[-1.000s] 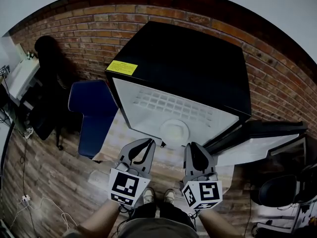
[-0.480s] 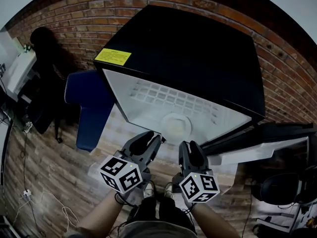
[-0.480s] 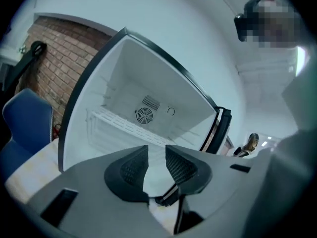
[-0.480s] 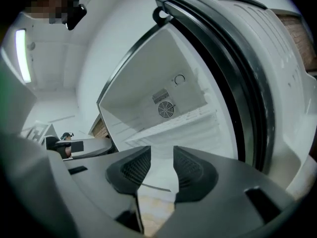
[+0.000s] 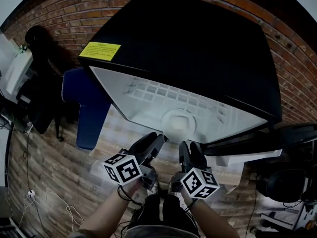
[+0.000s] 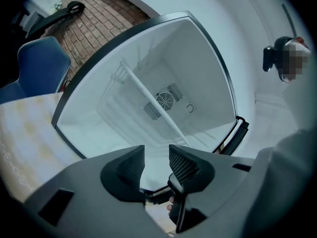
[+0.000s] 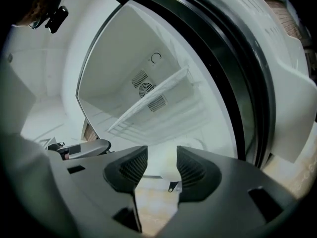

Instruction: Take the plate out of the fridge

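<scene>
A black mini fridge (image 5: pixel 198 48) stands with its door (image 5: pixel 247 155) swung out to the right, showing a white inside with a wire shelf (image 6: pixel 148 95). A pale round plate (image 5: pixel 178 122) lies on the fridge floor near the front edge. My left gripper (image 5: pixel 154 142) and right gripper (image 5: pixel 187 148) hang side by side just in front of the opening, short of the plate. Both have just been opening, and both now stand open with nothing between the pads. In the right gripper view the plate (image 7: pixel 163 170) shows beyond the right gripper (image 7: pixel 162 155). The left gripper (image 6: pixel 157 157) faces the shelf.
A blue chair (image 5: pixel 81 108) stands left of the fridge against the brick wall (image 5: pixel 44 14). A pale patterned mat (image 5: pixel 119 130) lies on the wood floor (image 5: pixel 54 182) before the fridge. Desks with gear sit at the far left and lower right.
Both grippers have sunk lower in front of the fridge opening, and the left one has rolled. The view has closed in on the fridge. The plate has not moved.
</scene>
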Demonstrator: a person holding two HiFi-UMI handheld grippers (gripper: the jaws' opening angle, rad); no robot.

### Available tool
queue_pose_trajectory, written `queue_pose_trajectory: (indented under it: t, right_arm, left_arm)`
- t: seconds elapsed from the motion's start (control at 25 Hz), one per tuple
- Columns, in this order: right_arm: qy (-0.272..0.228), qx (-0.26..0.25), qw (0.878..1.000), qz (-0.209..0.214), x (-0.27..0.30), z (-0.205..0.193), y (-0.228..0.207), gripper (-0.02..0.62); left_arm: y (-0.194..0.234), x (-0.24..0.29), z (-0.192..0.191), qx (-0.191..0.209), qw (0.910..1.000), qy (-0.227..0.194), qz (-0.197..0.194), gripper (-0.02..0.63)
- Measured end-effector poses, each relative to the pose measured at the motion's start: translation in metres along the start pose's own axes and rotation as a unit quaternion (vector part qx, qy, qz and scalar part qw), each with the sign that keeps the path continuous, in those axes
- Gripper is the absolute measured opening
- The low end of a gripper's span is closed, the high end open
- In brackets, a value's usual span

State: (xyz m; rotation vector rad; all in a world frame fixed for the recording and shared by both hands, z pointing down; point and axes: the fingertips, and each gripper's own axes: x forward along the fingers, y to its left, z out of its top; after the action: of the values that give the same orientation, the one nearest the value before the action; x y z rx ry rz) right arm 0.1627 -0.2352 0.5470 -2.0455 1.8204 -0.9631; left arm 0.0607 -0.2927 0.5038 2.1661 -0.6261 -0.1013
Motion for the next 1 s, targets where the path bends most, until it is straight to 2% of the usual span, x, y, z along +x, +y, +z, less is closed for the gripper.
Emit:
queue_pose_trajectory:
  t: [0.16, 0.28, 0.48, 0.72, 0.88, 1.0]
  right_arm:
    - [0.01, 0.044, 0.999, -0.014, 0.008, -0.018, -0.016, 0.169]
    - [0.016, 0.085, 0.996, -0.022, 0.013, -0.03, -0.028, 0.169]
    - [0.029, 0.122, 0.992, -0.034, 0.023, -0.046, -0.047, 0.167]
    - [0.041, 0.173, 0.984, -0.031, 0.038, -0.062, -0.06, 0.151]
    - [0.046, 0.225, 0.973, -0.023, 0.043, -0.069, -0.069, 0.144]
    - [0.047, 0.24, 0.97, -0.014, 0.047, -0.07, -0.071, 0.143]
  left_arm:
    - [0.018, 0.011, -0.016, -0.053, 0.9985, 0.009, -0.011, 0.143]
    - [0.034, 0.017, -0.029, -0.087, 0.9961, 0.015, -0.004, 0.144]
    - [0.057, 0.028, -0.047, -0.15, 0.9885, 0.017, 0.002, 0.144]
    - [0.082, 0.04, -0.067, -0.193, 0.9807, 0.027, 0.019, 0.146]
    - [0.091, 0.044, -0.079, -0.23, 0.9725, 0.028, 0.026, 0.146]
    - [0.098, 0.047, -0.083, -0.247, 0.9682, 0.026, 0.033, 0.146]
